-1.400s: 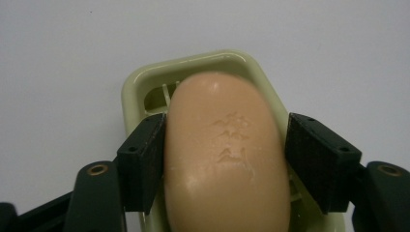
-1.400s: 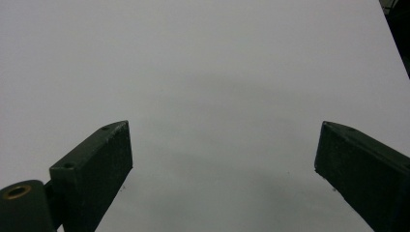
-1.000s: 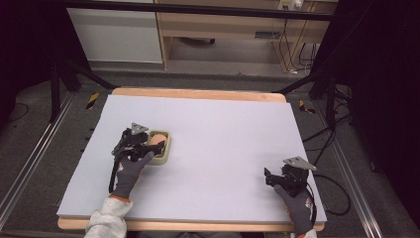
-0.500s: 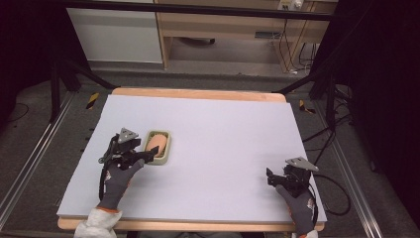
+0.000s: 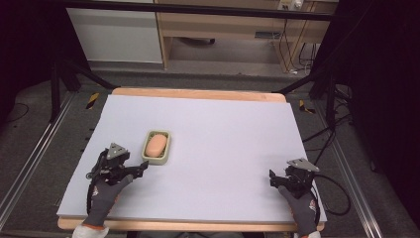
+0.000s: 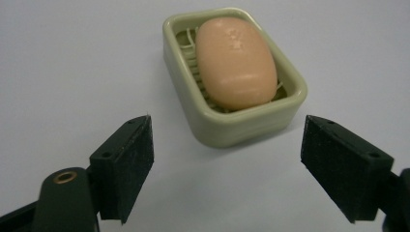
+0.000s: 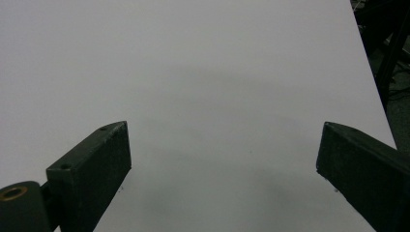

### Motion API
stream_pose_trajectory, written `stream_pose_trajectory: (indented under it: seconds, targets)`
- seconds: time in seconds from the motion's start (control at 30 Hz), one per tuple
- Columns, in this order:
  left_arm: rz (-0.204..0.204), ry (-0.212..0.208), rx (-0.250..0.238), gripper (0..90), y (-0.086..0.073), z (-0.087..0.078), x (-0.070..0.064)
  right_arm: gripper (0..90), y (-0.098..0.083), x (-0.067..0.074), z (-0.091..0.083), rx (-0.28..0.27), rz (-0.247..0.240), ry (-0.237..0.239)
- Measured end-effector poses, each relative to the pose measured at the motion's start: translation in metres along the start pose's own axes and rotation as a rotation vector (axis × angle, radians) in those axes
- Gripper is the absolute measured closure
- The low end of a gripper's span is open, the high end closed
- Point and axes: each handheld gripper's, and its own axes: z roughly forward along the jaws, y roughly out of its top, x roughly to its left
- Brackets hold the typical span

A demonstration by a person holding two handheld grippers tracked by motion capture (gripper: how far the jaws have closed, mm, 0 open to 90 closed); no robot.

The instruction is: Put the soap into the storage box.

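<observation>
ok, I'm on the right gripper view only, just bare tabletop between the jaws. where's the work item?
Observer: A green soap dish sits on the table's left half, just ahead of the left gripper.
Operator: Anything in it?
Observer: A peach soap bar lies inside, on the ribbed bottom.
Operator: Left gripper holding it?
Observer: No. Its jaws are wide open, short of the dish and touching nothing.
Operator: And mine, from above?
Observer: The right gripper sits near the table's front right corner, far from the dish.

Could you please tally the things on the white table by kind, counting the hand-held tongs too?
Peach oval soap bars: 1
Pale green rectangular soap dishes: 1
Black two-jaw tongs, left tongs and right tongs, both open and holding nothing: 2
Total: 4
</observation>
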Motion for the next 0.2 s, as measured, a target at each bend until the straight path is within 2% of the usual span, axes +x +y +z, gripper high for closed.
stream_pose_trajectory:
  seconds: [0.2]
  targets:
    - [0.000,0.009,0.021,18.3,-0.0131,-0.0041,0.0035,5.8,-0.0008,-0.0019,-0.0008,0.007,0.012,0.000]
